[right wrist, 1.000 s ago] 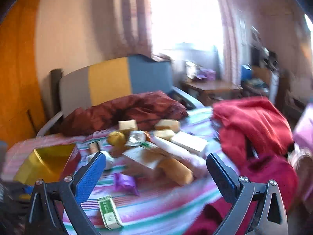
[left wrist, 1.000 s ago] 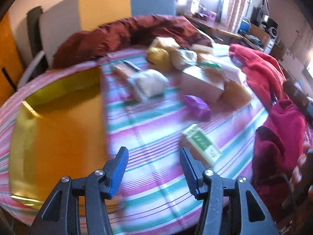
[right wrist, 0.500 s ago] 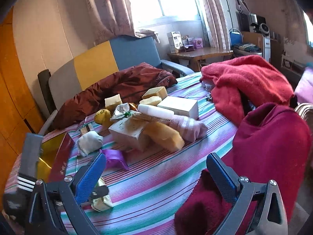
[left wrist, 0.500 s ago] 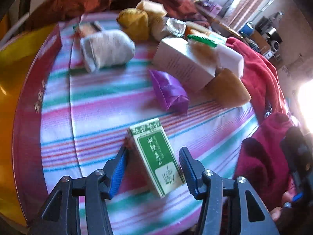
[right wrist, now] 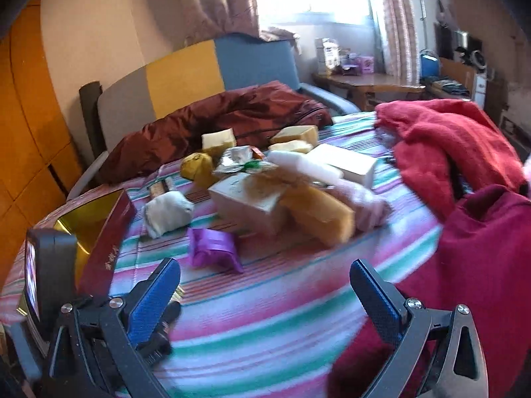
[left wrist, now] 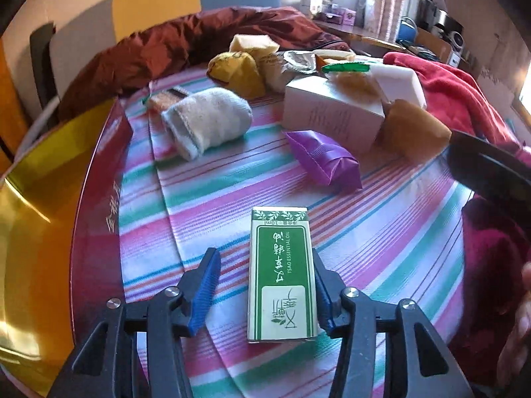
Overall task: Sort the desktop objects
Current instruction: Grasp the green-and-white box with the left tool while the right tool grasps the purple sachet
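Observation:
A green and white essential-oil box [left wrist: 281, 275] lies flat on the striped cloth [left wrist: 205, 199]. My left gripper [left wrist: 265, 290] is open and straddles the box's near end; the right finger touches its side, the left finger stands apart. A purple packet [left wrist: 323, 161], a rolled white sock [left wrist: 205, 121] and a white carton [left wrist: 332, 112] lie beyond. My right gripper [right wrist: 265, 293] is open and empty, above the cloth to the right of the left gripper; the purple packet [right wrist: 212, 248] lies ahead of it.
An open red box with a gold inside [left wrist: 49, 219] stands at the left, also in the right wrist view [right wrist: 99, 229]. Sponges, a yellow pouch [left wrist: 239, 69] and small boxes pile at the back. Red clothes [right wrist: 448, 152] lie on the right, a dark red jacket [right wrist: 232, 116] behind.
My left gripper has come down and forward over the cloth until the green box lies between its fingers. My right gripper has dropped lower and stays open.

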A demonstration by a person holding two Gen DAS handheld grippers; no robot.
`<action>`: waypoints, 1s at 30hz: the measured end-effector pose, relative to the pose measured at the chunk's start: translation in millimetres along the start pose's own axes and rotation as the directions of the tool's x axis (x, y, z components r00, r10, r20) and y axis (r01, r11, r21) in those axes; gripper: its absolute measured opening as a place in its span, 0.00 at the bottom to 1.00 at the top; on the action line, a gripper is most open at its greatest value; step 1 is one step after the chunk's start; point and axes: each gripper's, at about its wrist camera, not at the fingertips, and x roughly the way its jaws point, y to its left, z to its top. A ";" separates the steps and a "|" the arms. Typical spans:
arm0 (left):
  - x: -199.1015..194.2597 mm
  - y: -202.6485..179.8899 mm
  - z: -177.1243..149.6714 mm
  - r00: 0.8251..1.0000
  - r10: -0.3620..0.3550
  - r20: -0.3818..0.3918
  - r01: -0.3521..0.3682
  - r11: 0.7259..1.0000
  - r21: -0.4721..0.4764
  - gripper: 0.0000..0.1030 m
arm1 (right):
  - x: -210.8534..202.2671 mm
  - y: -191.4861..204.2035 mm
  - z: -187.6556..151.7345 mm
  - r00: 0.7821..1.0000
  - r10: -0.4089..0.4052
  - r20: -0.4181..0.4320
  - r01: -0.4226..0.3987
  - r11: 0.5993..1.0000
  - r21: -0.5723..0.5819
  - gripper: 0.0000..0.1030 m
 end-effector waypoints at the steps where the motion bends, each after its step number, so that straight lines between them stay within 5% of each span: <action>1: 0.6 1.8 -0.3 1.000 0.007 0.009 -0.007 1.000 0.002 0.56 | 8.9 2.4 1.5 1.000 0.004 -0.022 -0.004 1.000 -0.004 0.98; 2: 0.0 4.0 -2.3 1.000 0.019 0.014 -0.019 1.000 -0.009 0.66 | 19.6 4.8 3.8 0.999 0.009 -0.051 -0.009 1.000 -0.008 0.93; 7: 10.4 3.1 4.9 1.000 0.005 0.000 -0.005 1.000 -0.016 0.75 | 65.9 13.1 11.4 0.985 0.042 -0.167 -0.047 0.999 -0.025 0.73; 17: 10.9 -3.6 1.7 0.999 0.007 0.033 -0.007 1.000 0.001 0.78 | 110.6 27.3 18.5 0.953 0.099 -0.285 -0.111 0.993 -0.027 0.75; 20: 8.1 -5.1 -0.6 0.999 0.016 0.046 -0.017 1.000 0.015 0.69 | 110.2 24.3 17.5 0.949 0.132 -0.286 -0.139 0.990 -0.002 0.57; 24: 2.8 -5.3 -2.5 0.997 0.015 0.073 -0.016 1.000 0.017 0.33 | 108.1 16.2 16.3 0.942 0.160 -0.296 -0.153 0.987 0.048 0.28; 30: -3.2 -4.8 -6.8 0.997 -0.008 0.073 0.007 1.000 0.018 0.30 | 94.9 6.6 8.0 0.944 0.182 -0.277 -0.161 0.982 0.096 0.11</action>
